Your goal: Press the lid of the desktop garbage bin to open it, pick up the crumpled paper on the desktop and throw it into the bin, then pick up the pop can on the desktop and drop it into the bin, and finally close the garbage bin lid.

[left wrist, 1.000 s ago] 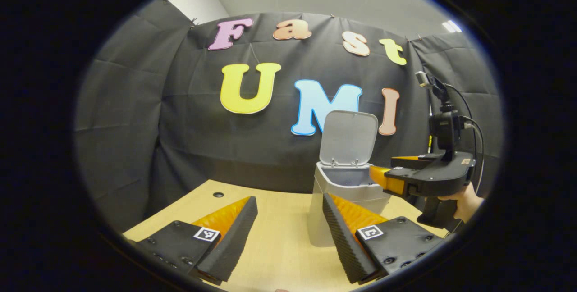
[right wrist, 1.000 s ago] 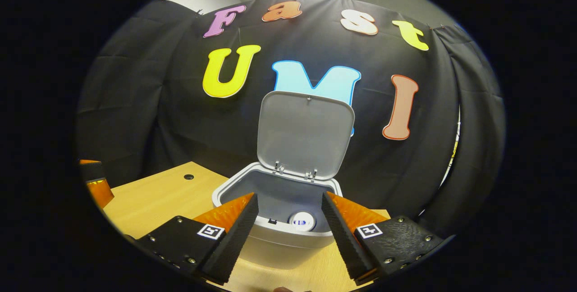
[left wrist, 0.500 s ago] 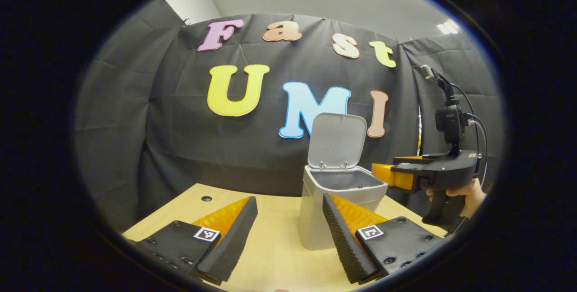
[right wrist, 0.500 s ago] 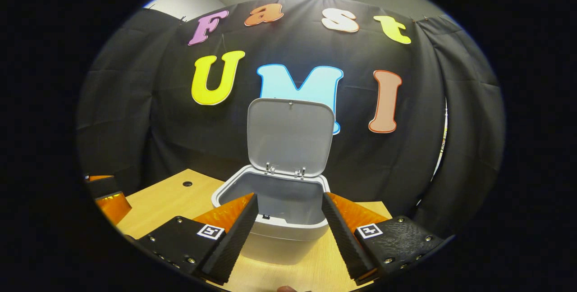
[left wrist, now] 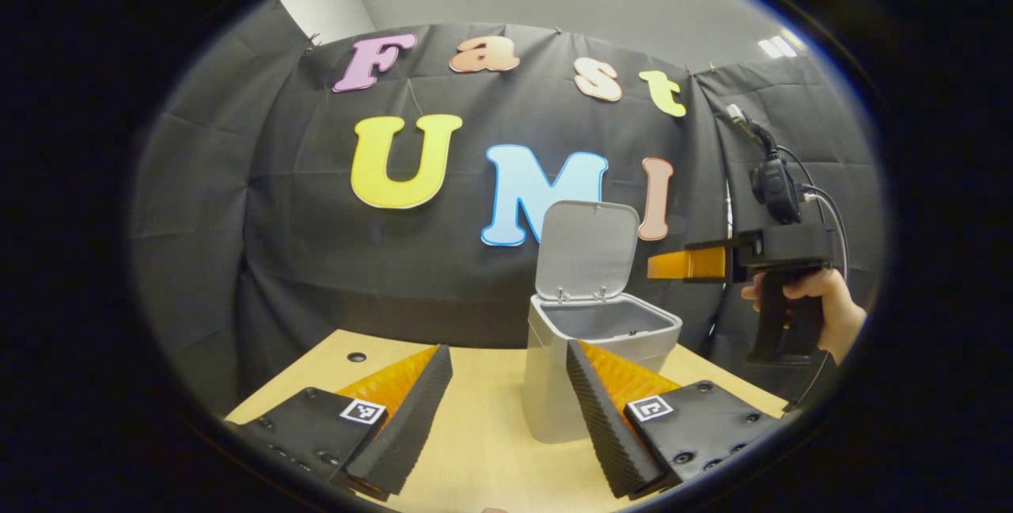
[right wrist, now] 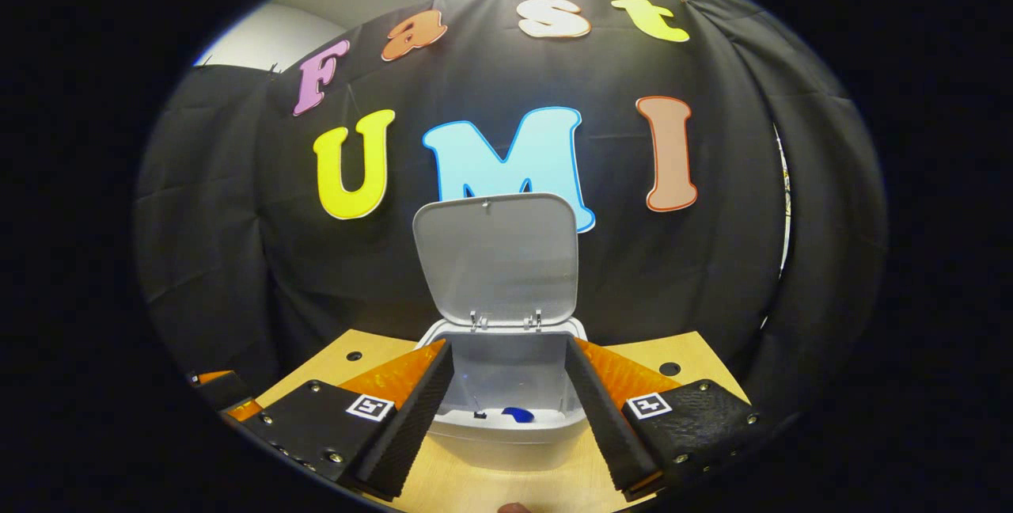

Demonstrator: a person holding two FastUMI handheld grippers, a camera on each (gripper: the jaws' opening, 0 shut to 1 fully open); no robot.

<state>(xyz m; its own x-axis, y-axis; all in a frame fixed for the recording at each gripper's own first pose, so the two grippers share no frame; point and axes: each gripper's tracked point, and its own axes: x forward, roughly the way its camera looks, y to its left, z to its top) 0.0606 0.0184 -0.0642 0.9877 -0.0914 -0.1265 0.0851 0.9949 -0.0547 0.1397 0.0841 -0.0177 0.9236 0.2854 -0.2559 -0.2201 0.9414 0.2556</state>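
The grey desktop bin (left wrist: pixel 599 386) stands on the wooden table with its lid (left wrist: pixel 587 248) swung upright. In the right gripper view the lid (right wrist: pixel 495 260) faces me, and inside the bin (right wrist: pixel 506 430) a blue piece of the pop can (right wrist: pixel 518 415) lies at the bottom. My right gripper (right wrist: pixel 506 410) is open and empty, hovering just in front of and above the bin's rim. In the left gripper view the right gripper (left wrist: pixel 684 264) floats right of the lid, held by a hand (left wrist: pixel 823 299). My left gripper (left wrist: pixel 506 410) is open and empty, near the bin's front left.
The light wooden table (left wrist: pixel 475 457) has small round holes (right wrist: pixel 669 369) near its back edge. The black cloth wall hangs close behind the bin. My left gripper's body (right wrist: pixel 218 394) sits at the lower left of the right gripper view.
The right gripper has risen and drawn back from over the bin's mouth, staying open. The left gripper has shifted slightly. The lid has stayed upright.
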